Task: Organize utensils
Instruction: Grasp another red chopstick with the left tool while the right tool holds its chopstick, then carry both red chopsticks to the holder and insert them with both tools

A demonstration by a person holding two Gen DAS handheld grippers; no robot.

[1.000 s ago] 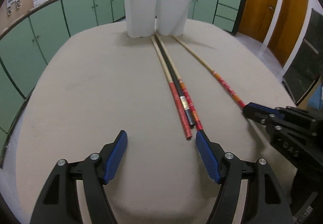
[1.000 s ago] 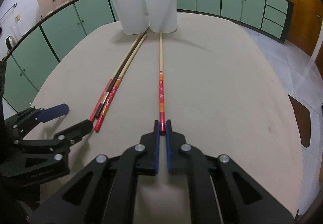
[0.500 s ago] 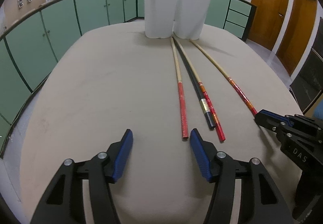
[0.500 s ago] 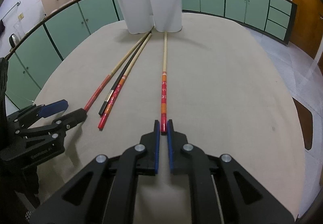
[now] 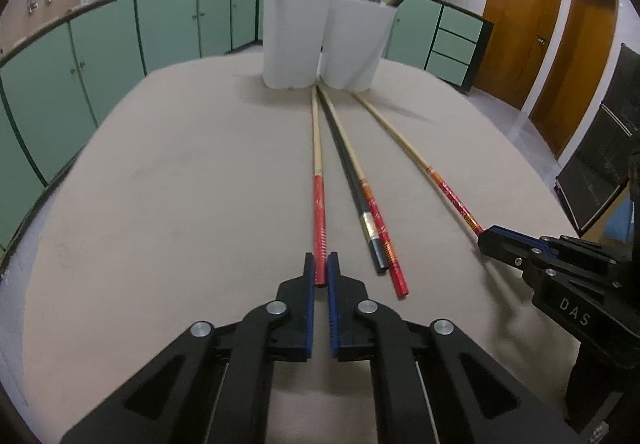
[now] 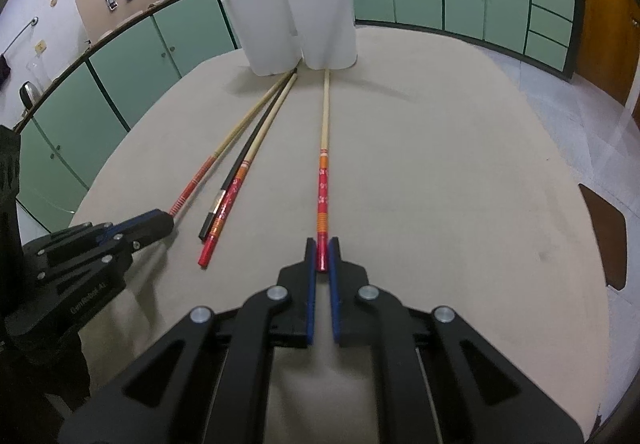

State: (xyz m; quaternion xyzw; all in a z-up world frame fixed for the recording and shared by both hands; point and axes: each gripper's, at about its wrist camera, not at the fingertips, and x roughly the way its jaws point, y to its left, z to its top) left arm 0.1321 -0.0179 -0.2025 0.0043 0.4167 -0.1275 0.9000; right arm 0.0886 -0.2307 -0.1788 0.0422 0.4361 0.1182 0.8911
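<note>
Several long chopsticks lie on the beige table, tips toward two white holders (image 5: 320, 40) (image 6: 292, 28) at the far end. My left gripper (image 5: 320, 270) is shut on the red end of the leftmost red-handled chopstick (image 5: 318, 172). My right gripper (image 6: 322, 254) is shut on the red end of the flower-patterned chopstick (image 6: 323, 180), which lies apart on the right. A black chopstick (image 5: 344, 160) and another red-ended chopstick (image 5: 376, 216) lie together between them. The holders hold a few upright chopsticks.
The table (image 5: 160, 184) is rounded, with green cabinets (image 5: 100, 44) behind and to the left. Wooden doors (image 5: 520, 16) stand at the right. The left gripper body shows in the right wrist view (image 6: 132, 230); the right gripper body shows in the left wrist view (image 5: 520, 248).
My left gripper moved right over the leftmost chopstick's red end and shut on it. My right gripper stayed shut on its chopstick.
</note>
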